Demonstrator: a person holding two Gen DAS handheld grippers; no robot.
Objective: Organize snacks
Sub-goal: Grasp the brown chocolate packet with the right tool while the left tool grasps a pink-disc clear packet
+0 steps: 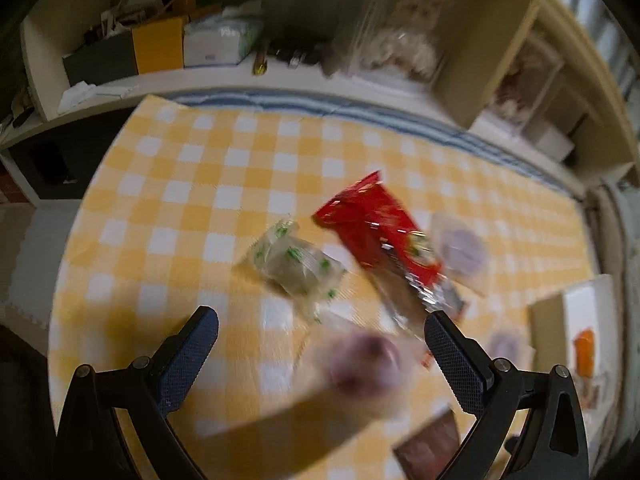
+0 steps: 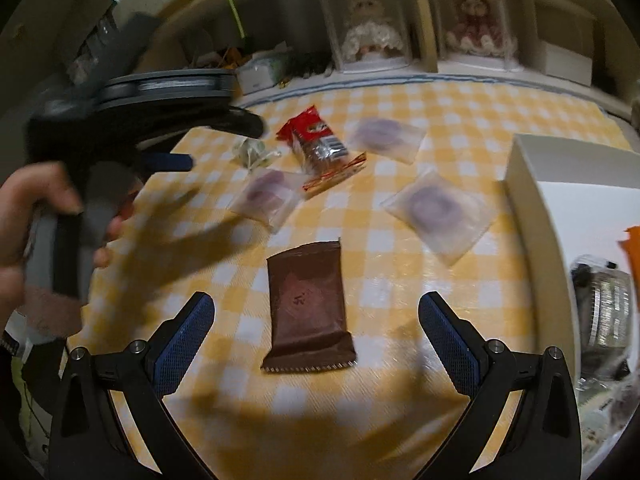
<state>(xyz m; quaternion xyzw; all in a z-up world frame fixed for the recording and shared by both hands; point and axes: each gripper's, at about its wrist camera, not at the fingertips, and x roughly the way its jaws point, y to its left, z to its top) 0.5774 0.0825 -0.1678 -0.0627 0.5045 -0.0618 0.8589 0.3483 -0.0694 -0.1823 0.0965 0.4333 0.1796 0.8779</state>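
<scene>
Snacks lie on a yellow checked tablecloth [image 2: 400, 280]. A brown packet [image 2: 308, 316] lies just ahead of my open, empty right gripper [image 2: 316, 328]. Three clear packets with purple rounds [image 2: 436, 208] [image 2: 268, 194] [image 2: 384, 134], a red packet [image 2: 314, 140] and a clear green-printed packet [image 2: 252, 150] lie farther back. My left gripper [image 1: 320, 344] is open and empty above one blurred purple-round packet [image 1: 360, 364], with the green-printed packet [image 1: 296, 268] and the red packet [image 1: 384, 236] ahead. The left gripper also shows in the right wrist view [image 2: 168, 162], held by a hand.
A white box [image 2: 568, 208] stands at the table's right with wrapped snacks [image 2: 608, 308] inside; it shows in the left wrist view [image 1: 576, 328]. Shelves [image 1: 200, 72] with boxes and dolls in clear cases [image 2: 372, 24] line the far edge.
</scene>
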